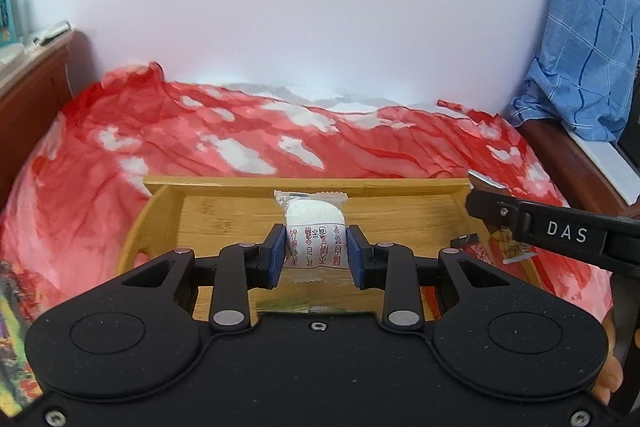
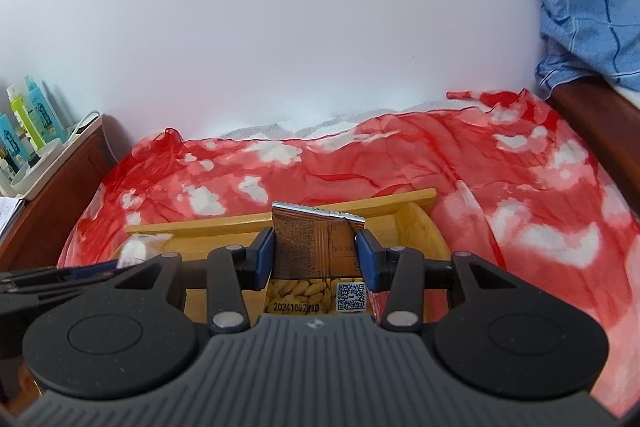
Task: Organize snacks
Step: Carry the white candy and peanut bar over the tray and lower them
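Left fingers (image 1: 280, 251) pinch a white snack packet (image 1: 314, 231); right fingers (image 2: 266, 259) pinch a brown one (image 2: 316, 251).

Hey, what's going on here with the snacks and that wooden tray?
A person is sorting snacks with a claw in each hand. The left claw is shut on a white packet, and the right claw is shut on a brown packet. Both packets are held over the tray, which sits on a red and white cloth. No snack shows on the bare part of the tray floor in view.
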The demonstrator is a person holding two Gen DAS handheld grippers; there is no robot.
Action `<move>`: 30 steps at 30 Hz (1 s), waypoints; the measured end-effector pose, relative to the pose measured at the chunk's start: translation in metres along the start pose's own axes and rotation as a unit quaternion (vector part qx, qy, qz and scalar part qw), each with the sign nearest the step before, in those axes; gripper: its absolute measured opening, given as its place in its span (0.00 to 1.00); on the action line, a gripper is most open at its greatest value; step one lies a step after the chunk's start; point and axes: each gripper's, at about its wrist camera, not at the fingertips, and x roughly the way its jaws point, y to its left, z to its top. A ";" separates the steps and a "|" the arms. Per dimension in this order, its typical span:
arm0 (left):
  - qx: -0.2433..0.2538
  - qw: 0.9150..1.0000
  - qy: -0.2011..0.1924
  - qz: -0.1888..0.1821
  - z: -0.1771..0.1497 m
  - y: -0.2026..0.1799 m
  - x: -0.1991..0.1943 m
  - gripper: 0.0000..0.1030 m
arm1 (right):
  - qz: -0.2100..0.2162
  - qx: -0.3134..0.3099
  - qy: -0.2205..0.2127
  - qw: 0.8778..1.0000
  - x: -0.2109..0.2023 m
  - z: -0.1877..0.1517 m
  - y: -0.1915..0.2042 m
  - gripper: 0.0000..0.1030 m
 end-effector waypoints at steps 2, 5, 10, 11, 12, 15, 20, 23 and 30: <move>-0.007 1.000 0.012 -0.003 0.004 0.002 0.010 0.30 | 0.000 0.001 0.010 1.000 0.008 0.004 -0.001 0.47; -0.019 0.999 0.030 -0.006 0.009 0.005 0.025 0.30 | -0.001 -0.001 0.025 1.000 0.020 0.010 -0.002 0.47; -0.028 0.998 0.052 -0.009 0.015 0.006 0.045 0.30 | 0.001 0.000 0.053 0.999 0.040 0.014 -0.005 0.47; -0.027 0.998 0.055 -0.010 0.015 0.006 0.048 0.30 | 0.000 -0.001 0.057 0.998 0.043 0.014 -0.005 0.47; -0.025 0.998 0.057 -0.010 0.016 0.005 0.051 0.30 | -0.001 -0.002 0.061 0.998 0.047 0.014 -0.004 0.47; -0.021 0.998 0.065 -0.007 0.016 0.003 0.058 0.30 | -0.002 -0.004 0.070 0.998 0.055 0.012 -0.004 0.47; -0.025 0.996 0.080 -0.008 0.014 0.003 0.067 0.30 | -0.007 -0.009 0.082 0.997 0.066 0.009 -0.004 0.47; -0.024 0.996 0.086 -0.006 0.013 0.002 0.072 0.30 | -0.009 -0.013 0.084 0.996 0.071 0.006 -0.004 0.47; -0.013 0.996 0.086 -0.001 0.008 -0.001 0.076 0.30 | -0.013 -0.023 0.091 0.995 0.078 -0.002 -0.004 0.47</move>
